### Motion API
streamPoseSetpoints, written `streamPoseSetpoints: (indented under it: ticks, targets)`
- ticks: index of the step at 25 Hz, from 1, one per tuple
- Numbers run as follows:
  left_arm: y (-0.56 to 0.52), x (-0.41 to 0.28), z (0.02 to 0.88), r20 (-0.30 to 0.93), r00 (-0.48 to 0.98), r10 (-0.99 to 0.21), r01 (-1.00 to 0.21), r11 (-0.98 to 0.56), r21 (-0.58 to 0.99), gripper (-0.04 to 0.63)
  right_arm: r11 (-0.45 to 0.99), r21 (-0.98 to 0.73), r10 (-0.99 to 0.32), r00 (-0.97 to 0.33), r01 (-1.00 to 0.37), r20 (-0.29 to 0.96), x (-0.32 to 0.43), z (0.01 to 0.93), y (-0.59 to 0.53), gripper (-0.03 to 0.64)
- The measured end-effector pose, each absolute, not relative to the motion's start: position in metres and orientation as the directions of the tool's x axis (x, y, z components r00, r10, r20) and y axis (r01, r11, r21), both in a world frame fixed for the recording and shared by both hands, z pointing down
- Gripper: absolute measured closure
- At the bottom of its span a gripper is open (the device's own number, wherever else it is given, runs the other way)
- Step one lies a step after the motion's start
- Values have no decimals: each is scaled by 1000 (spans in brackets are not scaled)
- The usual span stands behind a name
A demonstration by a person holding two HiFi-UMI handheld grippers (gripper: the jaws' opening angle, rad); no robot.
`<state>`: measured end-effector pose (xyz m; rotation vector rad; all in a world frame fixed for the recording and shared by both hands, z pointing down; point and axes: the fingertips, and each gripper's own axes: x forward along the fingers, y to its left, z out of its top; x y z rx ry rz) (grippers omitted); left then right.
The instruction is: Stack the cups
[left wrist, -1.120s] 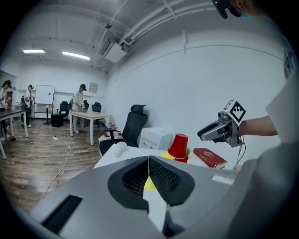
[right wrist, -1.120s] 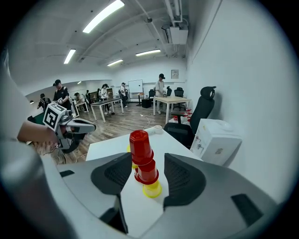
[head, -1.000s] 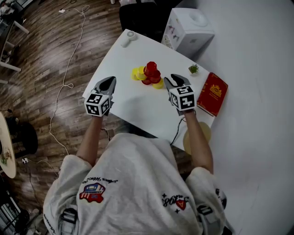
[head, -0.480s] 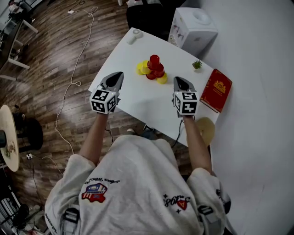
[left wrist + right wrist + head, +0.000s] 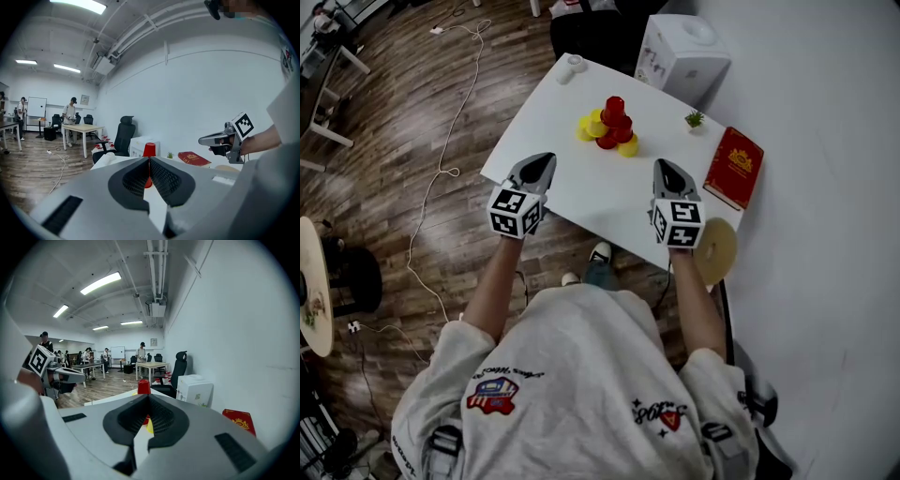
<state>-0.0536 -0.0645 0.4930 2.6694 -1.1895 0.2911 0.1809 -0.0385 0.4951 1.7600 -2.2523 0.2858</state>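
A small pile of red and yellow cups (image 5: pixel 607 129) stands on the white table (image 5: pixel 581 187), with one red cup (image 5: pixel 614 108) on top; the same red cup (image 5: pixel 149 150) shows in the left gripper view. My left gripper (image 5: pixel 546 157) is shut and empty, near the table's front edge, well short of the pile. My right gripper (image 5: pixel 663 166) is also shut and empty, level with the left one and to the right of the cups. In the right gripper view the red cup (image 5: pixel 144 386) and a yellow cup (image 5: pixel 150 426) sit beyond the closed jaws.
A red book (image 5: pixel 734 169) lies at the table's right edge, with a small potted plant (image 5: pixel 695 119) behind it. A white box-like unit (image 5: pixel 684 52) stands beyond the table, and a white object (image 5: pixel 572 67) rests at the far corner. A round tan stool (image 5: pixel 715 251) sits below right.
Both grippers have drawn back from the cups toward the table's near edge. The right gripper's jaws, spread beside the pile a second ago, have come together.
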Motion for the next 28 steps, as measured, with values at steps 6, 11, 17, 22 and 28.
streamPoseSetpoints:
  ticks: [6, 11, 17, 22, 28]
  targets:
    - [-25, -61, 500, 257, 670, -697, -737, -665, 118, 588, 196, 3, -935, -186, -981, 302, 178, 488, 5, 612]
    - [-10, -64, 502, 257, 677, -690, -731, -671, 123, 588, 187, 3, -935, -176, -982, 308, 176, 490, 25, 613]
    - [-4, -67, 499, 250, 682, -687, -726, -677, 121, 588, 183, 20, -941, -169, -983, 294, 172, 487, 33, 614]
    - [-4, -68, 499, 249, 685, -685, -723, -680, 120, 588, 180, 19, -943, -166, -984, 289, 168, 487, 35, 614]
    - [-7, -70, 500, 251, 687, -682, -721, -682, 121, 588, 179, 18, -942, -166, -984, 291, 166, 489, 34, 614]
